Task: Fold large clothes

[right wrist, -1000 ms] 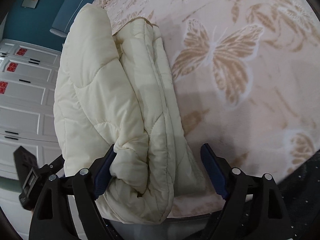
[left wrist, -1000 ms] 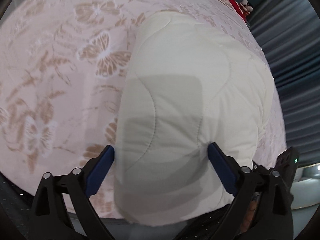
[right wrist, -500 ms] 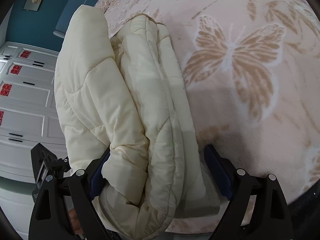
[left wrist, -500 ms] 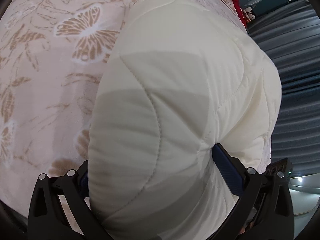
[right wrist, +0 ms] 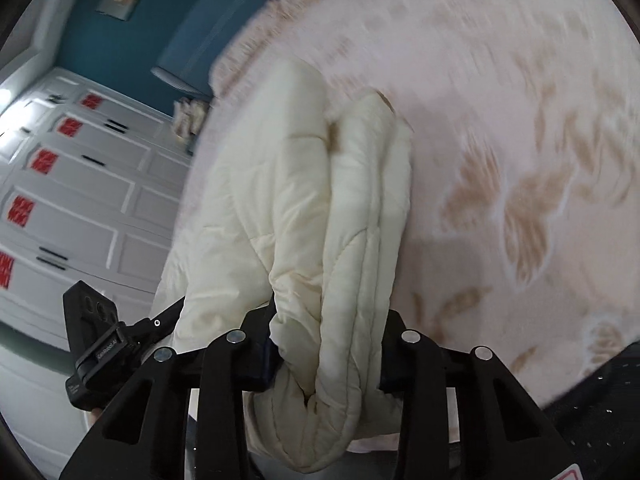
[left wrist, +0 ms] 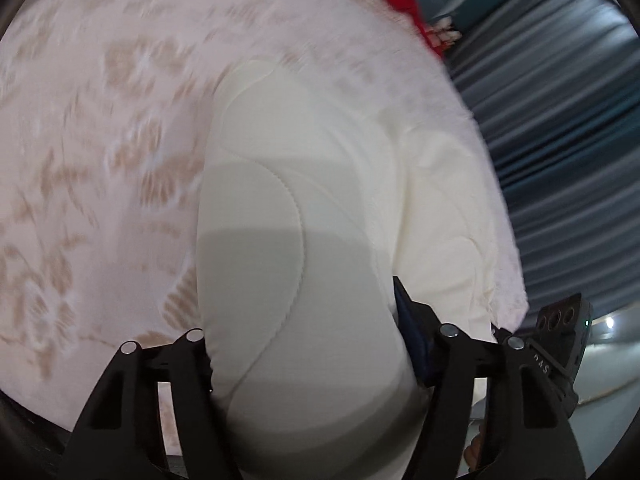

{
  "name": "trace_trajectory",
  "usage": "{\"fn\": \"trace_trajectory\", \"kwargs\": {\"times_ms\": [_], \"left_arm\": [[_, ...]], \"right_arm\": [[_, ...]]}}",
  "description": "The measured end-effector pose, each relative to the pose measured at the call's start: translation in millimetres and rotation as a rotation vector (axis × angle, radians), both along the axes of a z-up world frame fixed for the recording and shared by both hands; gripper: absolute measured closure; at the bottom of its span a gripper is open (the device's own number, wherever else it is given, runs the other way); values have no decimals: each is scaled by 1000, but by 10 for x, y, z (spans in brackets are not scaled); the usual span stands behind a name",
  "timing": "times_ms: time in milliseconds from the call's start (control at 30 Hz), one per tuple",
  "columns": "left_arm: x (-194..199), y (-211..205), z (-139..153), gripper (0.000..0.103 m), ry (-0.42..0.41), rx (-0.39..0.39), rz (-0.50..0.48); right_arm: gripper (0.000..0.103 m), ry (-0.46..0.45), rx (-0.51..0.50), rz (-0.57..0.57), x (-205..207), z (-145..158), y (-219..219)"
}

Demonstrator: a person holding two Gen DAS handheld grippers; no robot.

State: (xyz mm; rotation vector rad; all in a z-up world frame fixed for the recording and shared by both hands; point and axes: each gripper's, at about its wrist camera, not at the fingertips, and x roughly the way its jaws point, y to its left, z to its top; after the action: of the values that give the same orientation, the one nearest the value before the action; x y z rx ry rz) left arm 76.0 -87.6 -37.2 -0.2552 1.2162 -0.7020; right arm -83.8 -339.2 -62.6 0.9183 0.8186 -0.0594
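A cream quilted padded garment lies folded lengthwise on a pink bedspread with tan butterflies. My left gripper has the garment's near end bulging between its fingers; its jaws are closing and squeeze the padding. In the right wrist view the garment shows several stacked layers along its edge. My right gripper pinches that layered near end, its jaws closing too. Both views are blurred by motion.
The bedspread stretches far beyond the garment. A red item lies at the bed's far end beside blue-grey curtains. White cupboards with red stickers and a teal wall stand on the other side.
Both grippers slid onto the garment's near end and their jaws narrowed onto the padding. The near end has risen off the bed, and the views pulled up and away.
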Motion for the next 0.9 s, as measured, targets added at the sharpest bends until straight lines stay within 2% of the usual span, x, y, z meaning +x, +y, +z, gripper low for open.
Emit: {"fn": "trace_trajectory", "kwargs": {"times_ms": [167, 333, 500, 700, 800, 900], "left_arm": [[-120, 48, 840, 42, -201, -96, -45], [-236, 275, 1716, 42, -419, -200, -70], [-348, 580, 2432, 42, -620, -290, -74], [-437, 1035, 3035, 41, -838, -374, -48], [-376, 1240, 3210, 41, -901, -399, -25], [-261, 1418, 3282, 41, -945, -409, -1]], "right_arm": [[68, -159, -130, -3, -80, 811, 155], [68, -341, -247, -2, -207, 1618, 292], [68, -528, -344, 18, -256, 2325, 437], [68, -714, -446, 66, -168, 2979, 805], [68, -780, -493, 91, -76, 3224, 998], [68, -823, -524, 116, 90, 3336, 1120]]}}
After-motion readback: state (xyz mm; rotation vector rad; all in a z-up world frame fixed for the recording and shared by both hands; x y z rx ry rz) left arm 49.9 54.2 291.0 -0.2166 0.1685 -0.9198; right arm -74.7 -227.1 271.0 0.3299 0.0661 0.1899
